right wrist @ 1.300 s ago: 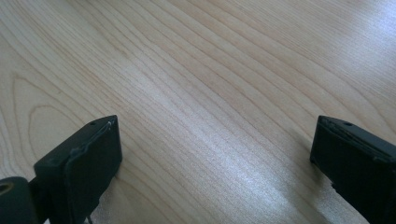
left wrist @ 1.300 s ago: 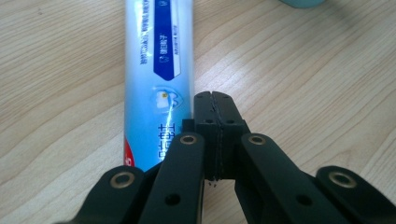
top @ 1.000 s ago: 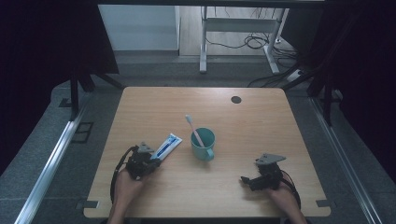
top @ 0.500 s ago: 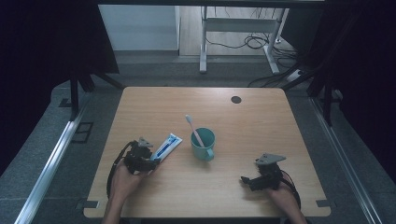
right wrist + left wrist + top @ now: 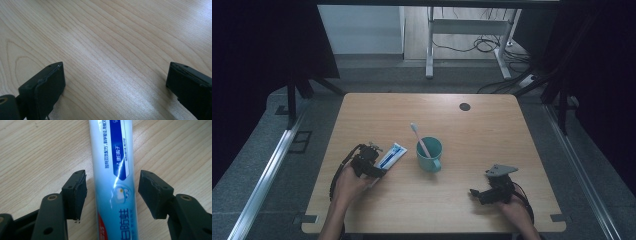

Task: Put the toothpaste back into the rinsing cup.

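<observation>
While the left tool [image 5: 112, 192] straddled the toothpaste tube [image 5: 113, 182] with jaws spread and not yet pinching it, the tube lay flat on the desk [image 5: 472, 125] at centre-left, and the right tool [image 5: 492, 192], also spread, rested idle lower right.

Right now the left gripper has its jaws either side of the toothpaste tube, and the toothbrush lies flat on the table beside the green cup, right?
Not quite: the toothbrush stands inside the green cup, leaning on its rim, as the high view shows. The left gripper does straddle the toothpaste tube.
</observation>
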Available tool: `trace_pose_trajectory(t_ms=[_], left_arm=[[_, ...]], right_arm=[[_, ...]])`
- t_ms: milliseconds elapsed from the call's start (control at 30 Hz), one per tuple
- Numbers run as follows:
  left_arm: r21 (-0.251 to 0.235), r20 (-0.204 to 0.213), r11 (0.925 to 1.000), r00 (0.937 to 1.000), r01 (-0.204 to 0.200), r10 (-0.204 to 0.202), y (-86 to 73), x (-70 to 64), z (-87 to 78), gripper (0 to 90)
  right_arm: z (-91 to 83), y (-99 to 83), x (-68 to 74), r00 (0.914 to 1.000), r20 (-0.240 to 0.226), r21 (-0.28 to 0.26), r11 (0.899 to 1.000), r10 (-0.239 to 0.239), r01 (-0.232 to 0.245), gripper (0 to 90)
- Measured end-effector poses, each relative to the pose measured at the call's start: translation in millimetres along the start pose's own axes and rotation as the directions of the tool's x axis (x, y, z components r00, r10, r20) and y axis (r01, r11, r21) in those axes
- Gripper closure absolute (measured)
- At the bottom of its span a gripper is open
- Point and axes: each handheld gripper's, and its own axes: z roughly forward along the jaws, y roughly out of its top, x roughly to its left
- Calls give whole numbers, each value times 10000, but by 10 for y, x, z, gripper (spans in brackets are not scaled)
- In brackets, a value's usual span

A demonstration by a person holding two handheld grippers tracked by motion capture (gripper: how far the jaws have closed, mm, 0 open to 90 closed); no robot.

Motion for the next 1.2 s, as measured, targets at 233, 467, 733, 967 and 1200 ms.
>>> trace_pose_trajectory(t_ms=[233, 467, 733, 967, 1200], left_arm=[[861, 38, 9963, 10000, -61, 58, 139, -5, 76, 388], [1679, -13, 9856, 9998, -188, 193, 283, -7, 130, 394], [2434, -110, 9696, 9995, -259, 295, 420, -19, 204, 400], [2899, -226, 9568, 9992, -241, 320, 517, -33, 261, 418], [3374, -219, 9413, 9996, -70, 153, 604, -28, 288, 459]], right_arm=[[0, 0, 0, 10000, 3, 0, 10000, -8, 8, 20], [0, 0, 0, 10000, 5, -1, 10000, -14, 14, 20], [-1, 0, -1, 10000, 5, 9, 10000, -11, 11, 20], [0, 0, -1, 10000, 5, 9, 10000, -19, 19, 19], [-2, 0, -2, 10000, 5, 24, 10000, -32, 32, 20]])
